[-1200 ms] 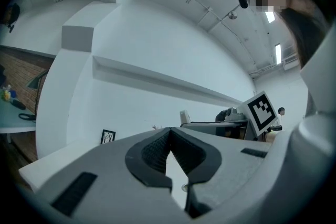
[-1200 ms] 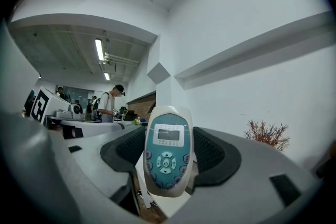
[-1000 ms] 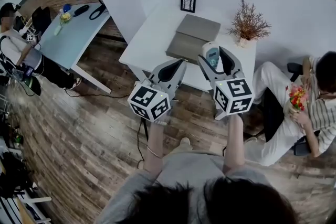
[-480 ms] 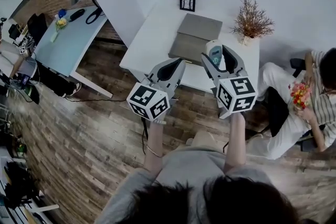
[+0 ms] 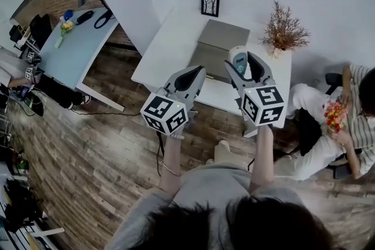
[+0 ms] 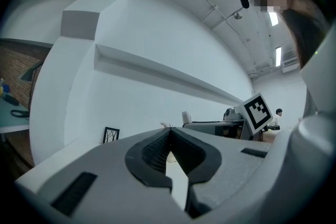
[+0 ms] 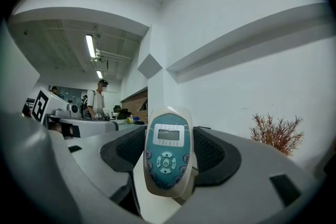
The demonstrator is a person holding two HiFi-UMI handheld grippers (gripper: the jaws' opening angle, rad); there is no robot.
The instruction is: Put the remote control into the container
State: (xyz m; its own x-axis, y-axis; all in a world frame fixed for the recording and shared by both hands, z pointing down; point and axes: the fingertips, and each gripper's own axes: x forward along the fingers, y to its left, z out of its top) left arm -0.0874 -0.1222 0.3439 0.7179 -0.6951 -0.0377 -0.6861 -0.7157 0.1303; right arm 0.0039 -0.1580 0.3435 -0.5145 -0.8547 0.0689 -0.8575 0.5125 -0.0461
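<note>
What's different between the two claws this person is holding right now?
The right claw is clamped on a remote, which stands upright between its jaws; the left claw is shut on nothing. In the head view the right claw reaches slightly further forward than the left claw. Both are grey and carry a marker cube.

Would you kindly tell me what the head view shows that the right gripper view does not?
Only the head view clearly shows the grey container, the wooden floor and a seated person. Only the right gripper view shows the remote's screen and buttons, the ceiling lights and a standing person. Both show the remote held between the right gripper's fingers, and the dried plant.
</note>
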